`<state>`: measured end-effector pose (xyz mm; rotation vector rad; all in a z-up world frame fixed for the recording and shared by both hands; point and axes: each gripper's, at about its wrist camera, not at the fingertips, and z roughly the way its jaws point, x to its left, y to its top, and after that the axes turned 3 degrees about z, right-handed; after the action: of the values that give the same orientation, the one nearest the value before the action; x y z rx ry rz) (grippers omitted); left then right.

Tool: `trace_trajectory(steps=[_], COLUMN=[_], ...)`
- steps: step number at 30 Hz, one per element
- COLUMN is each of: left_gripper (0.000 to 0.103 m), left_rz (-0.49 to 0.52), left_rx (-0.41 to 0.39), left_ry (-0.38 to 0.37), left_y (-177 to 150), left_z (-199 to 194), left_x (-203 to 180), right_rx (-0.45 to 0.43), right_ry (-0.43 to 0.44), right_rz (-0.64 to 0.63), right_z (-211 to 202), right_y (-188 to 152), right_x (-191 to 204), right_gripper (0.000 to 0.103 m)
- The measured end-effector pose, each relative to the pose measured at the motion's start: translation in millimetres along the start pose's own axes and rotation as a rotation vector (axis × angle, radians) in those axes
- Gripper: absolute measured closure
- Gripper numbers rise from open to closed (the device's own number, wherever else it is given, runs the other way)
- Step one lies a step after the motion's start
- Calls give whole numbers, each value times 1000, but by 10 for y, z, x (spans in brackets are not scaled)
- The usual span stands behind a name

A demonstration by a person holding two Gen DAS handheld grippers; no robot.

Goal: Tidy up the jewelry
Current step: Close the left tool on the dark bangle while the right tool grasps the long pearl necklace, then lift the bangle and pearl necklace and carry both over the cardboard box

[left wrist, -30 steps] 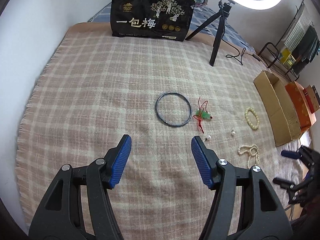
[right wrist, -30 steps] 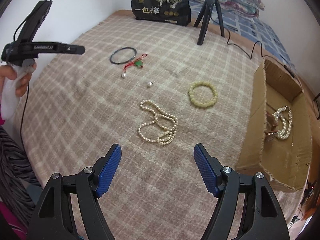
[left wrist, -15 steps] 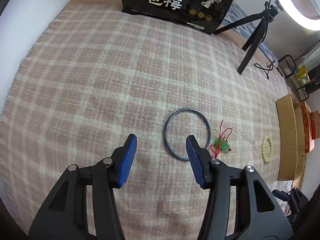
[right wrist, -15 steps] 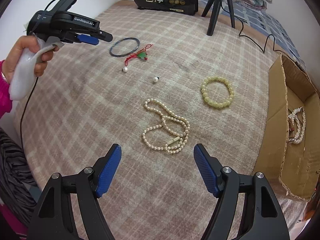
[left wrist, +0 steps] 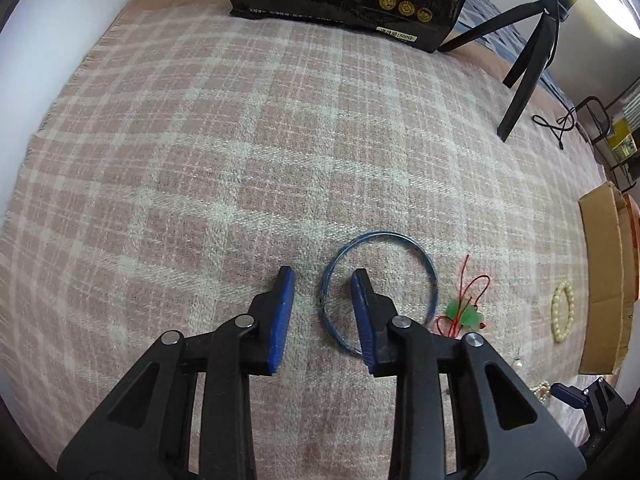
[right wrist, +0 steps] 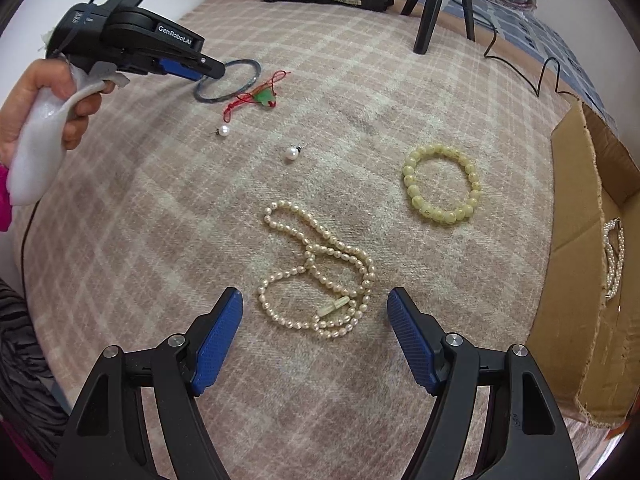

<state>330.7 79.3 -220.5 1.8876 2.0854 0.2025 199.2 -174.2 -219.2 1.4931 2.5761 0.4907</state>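
Bangle (left wrist: 377, 292) rim btwn parted left gripper (left wrist: 323, 280) fingers; only right-wrist cam shows pearl necklace (right wrist: 318, 274), right gripper (right wrist: 315, 304) fingers wide apart.

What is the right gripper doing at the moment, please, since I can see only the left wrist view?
Observer: The right gripper is open, and a pearl necklace lies just ahead, framed between its fingers.
Operator: Thank you. Is anything inside the cardboard box?
Observer: Yes, a pearl strand lies on the floor of the cardboard box.
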Motion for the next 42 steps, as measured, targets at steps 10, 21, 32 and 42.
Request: trace_trajectory(steps=[10, 21, 32, 42], left_gripper=[97, 101, 101, 102], left_rz=[-12, -27, -37, -41], left_rx=[-21, -47, -104, -156], left_ry=[26, 39, 23, -22], left_y=[108, 96, 45, -64], left_z=[96, -15, -306, -650], left_x=[33, 153, 192, 221], right_rx=[-3, -9, -81, -178], right_ry=[-51, -6, 25, 24], right_rz=[-57, -43, -9, 12], right_z=[87, 74, -176, -529], right_y=[25, 65, 87, 193], right_x=[118, 91, 61, 38], right_gripper=[38, 97, 97, 98])
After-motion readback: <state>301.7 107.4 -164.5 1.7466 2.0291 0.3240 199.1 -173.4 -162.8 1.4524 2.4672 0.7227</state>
